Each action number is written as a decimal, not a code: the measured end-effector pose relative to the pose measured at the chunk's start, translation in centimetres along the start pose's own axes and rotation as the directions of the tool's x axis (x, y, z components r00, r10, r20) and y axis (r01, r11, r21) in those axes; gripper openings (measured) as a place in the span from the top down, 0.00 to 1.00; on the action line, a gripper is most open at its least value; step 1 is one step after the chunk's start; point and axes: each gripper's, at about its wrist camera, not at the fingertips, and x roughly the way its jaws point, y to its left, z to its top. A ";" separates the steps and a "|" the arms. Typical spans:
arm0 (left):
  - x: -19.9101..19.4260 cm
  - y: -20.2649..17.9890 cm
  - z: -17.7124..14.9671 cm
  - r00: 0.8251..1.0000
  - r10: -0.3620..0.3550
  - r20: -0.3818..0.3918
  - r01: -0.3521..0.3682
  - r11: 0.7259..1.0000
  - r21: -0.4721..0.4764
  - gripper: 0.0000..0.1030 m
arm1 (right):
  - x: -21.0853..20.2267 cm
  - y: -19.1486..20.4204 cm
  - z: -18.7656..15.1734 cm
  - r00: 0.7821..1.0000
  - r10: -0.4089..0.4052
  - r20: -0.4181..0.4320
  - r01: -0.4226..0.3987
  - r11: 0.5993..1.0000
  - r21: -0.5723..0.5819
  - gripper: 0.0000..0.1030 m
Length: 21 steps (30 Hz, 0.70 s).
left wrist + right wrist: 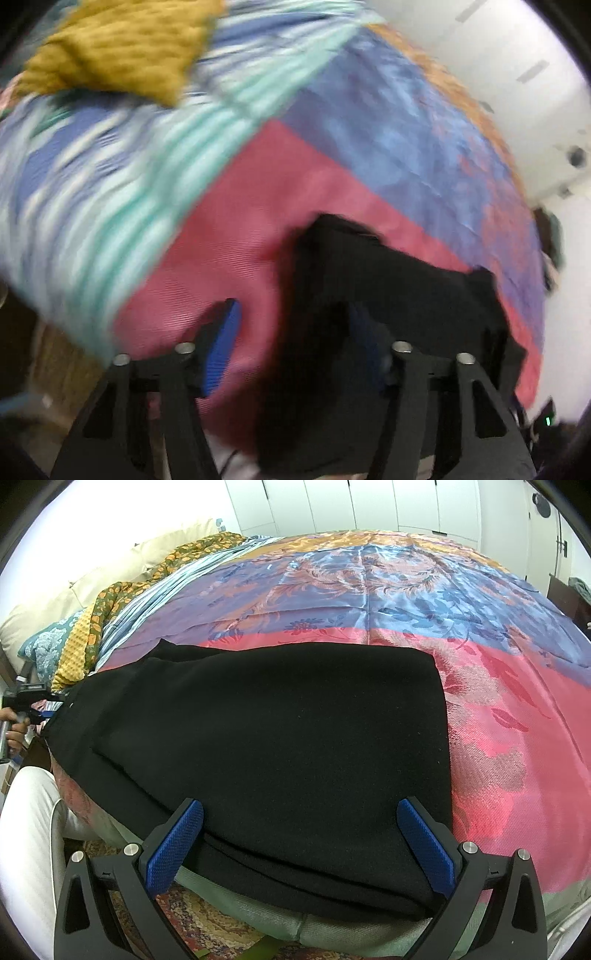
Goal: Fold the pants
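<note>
Pants (pixel 258 746) lie on the bedspread (pixel 517 738) near the bed's front edge, black, already doubled into a thick stack of layers with a clean folded edge at the right and looser ends trailing toward the left. In the left wrist view the picture is blurred, and only a dark corner of the cloth shows low in the frame.

The right gripper (pixel 300 842) hovers at the near edge of the stack with its jaws spread wide, one blue pad on each side, neither pressing the fabric; it grips nothing. The left gripper (pixel 295 354) is also released: its jaws stand apart, with one pad (pixel 221 350) over bare pink cover and the other lost against the black cloth. No fabric is pinched between them, as far as the blur allows.

The step in hand looks like taking hold for the next fold. To do it well, each gripper should bite every layer at its corner, not just the top one, or the stack will shear apart when lifted. The left hand wants the loose end squarely between its pads before closing. Both corners should then rise together and travel level, so the edge lands flush on the far side. The cover looks slippery, so dragging could shift the whole stack; lifting clear seems safer.
</note>
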 end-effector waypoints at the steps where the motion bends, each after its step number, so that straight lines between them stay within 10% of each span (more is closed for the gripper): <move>1: 0.1 -0.7 0.0 0.998 -0.061 -0.007 0.061 0.998 0.026 0.48 | 0.0 0.0 0.0 1.000 -0.002 -0.001 0.002 1.000 0.000 0.00; 8: 2.4 -0.8 0.7 0.999 -0.016 -0.041 0.018 0.999 0.040 0.19 | 0.1 0.2 -0.1 1.000 -0.011 0.004 0.011 1.000 -0.003 0.00; 14: 2.3 -1.8 -0.5 0.985 -0.155 -0.071 0.154 0.988 -0.013 0.73 | 0.1 0.1 -0.2 1.000 -0.008 0.007 0.008 1.000 0.001 0.00; 19: -0.7 -4.2 -0.9 0.991 -0.134 -0.030 0.129 0.984 -0.125 0.82 | 0.1 0.2 -0.1 1.000 -0.008 0.010 0.008 1.000 0.008 0.00; 21: -3.2 -6.1 -0.8 0.965 -0.264 0.011 0.261 0.949 -0.177 0.83 | 0.1 0.1 -0.1 1.000 -0.007 0.010 0.007 1.000 0.009 0.00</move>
